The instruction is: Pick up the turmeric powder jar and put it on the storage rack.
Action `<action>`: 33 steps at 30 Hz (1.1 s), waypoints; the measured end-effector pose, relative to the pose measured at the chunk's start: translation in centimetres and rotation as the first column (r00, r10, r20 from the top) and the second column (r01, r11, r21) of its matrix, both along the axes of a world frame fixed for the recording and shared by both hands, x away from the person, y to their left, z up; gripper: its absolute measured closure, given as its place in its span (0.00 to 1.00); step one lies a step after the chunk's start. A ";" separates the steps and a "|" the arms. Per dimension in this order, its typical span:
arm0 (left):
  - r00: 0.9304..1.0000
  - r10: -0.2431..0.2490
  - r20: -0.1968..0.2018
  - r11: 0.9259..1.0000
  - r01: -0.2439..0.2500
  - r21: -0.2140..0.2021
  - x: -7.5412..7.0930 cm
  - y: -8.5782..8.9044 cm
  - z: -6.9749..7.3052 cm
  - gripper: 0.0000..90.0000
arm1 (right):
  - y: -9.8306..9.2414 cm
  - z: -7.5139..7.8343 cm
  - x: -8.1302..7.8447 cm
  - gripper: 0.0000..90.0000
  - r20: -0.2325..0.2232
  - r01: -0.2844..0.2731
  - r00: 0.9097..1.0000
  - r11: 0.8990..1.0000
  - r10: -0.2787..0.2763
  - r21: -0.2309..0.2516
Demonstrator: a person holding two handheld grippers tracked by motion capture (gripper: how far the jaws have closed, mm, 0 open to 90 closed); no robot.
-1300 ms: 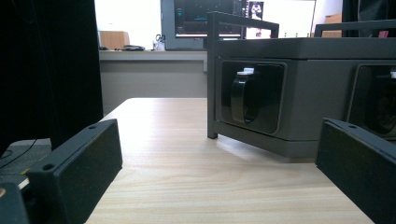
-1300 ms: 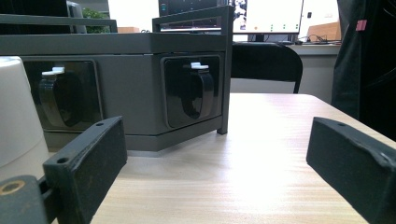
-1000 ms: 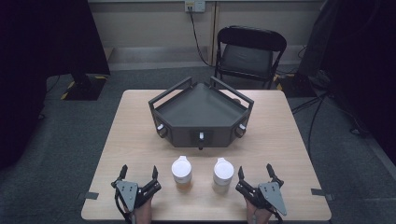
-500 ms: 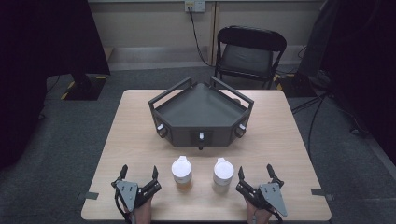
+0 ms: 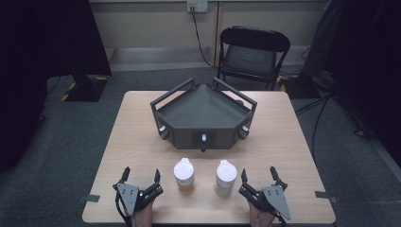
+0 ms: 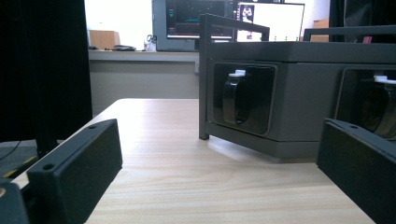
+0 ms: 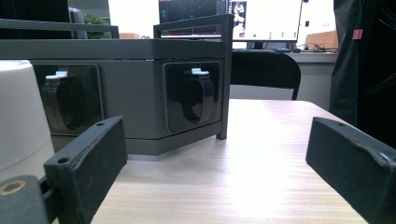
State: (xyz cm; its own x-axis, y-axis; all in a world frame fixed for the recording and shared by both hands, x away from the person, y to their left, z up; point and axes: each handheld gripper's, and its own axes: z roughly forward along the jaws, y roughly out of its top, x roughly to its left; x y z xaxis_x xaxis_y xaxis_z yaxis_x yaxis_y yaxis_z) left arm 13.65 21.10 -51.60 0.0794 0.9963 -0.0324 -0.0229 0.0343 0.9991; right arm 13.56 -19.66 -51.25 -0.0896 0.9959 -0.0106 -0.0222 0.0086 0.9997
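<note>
Two white-capped bottles stand side by side near the table's front edge: the left bottle [image 5: 184, 175] holds amber liquid, the right bottle [image 5: 226, 177] looks pale. A dark grey three-sided fixture [image 5: 203, 116] with knobs on its faces sits at the table's middle. My left gripper [image 5: 140, 176] rests at the front left, jaws wide apart and bare, just left of the left bottle. At the front right my right gripper [image 5: 258, 174] stands open, nothing between its jaws, beside the right bottle. In the right gripper view the white bottle [image 7: 18, 116] rises at the left edge, the fixture [image 7: 126, 93] behind.
A black folding chair [image 5: 253, 54] stands behind the table's far edge. The wooden table [image 5: 288, 137] has bare room on both sides of the fixture. Tape marks [image 5: 326, 194] stick out at the front corners. Dark curtains hang at left and right.
</note>
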 end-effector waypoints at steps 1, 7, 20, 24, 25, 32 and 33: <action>1.000 -0.003 -0.003 1.000 0.003 0.002 0.0 0.1 0.0 0.00 | 0.0 0.0 0.0 0.05 0.000 0.000 1.000 1.000 0.000 0.000; 1.000 -0.016 -0.013 1.000 0.016 -0.010 -0.2 0.2 0.5 0.00 | 0.1 0.0 0.0 0.05 0.000 0.003 1.000 1.000 -0.003 0.000; 0.996 -0.088 0.003 0.996 0.088 0.025 -0.8 0.1 1.5 0.00 | 0.2 0.0 0.0 0.05 0.000 0.009 1.000 1.000 -0.009 0.000; 0.994 -0.108 0.008 0.994 0.108 0.008 -1.0 0.2 2.1 0.00 | 0.2 0.0 0.0 0.05 0.000 0.010 1.000 1.000 -0.010 0.000; 0.994 -0.112 0.009 0.994 0.112 0.001 -1.1 0.2 2.3 0.00 | 0.2 0.0 0.0 0.05 0.000 0.010 1.000 1.000 -0.010 0.000; 0.990 -0.140 0.016 0.990 0.140 -0.023 -2.4 0.6 4.3 0.00 | 0.3 0.0 0.0 0.05 0.000 0.017 1.000 1.000 -0.017 0.000; 0.989 -0.149 0.023 0.988 0.149 -0.028 -2.6 0.6 4.5 0.00 | 0.3 0.0 -0.1 0.05 0.000 0.017 1.000 1.000 -0.017 0.000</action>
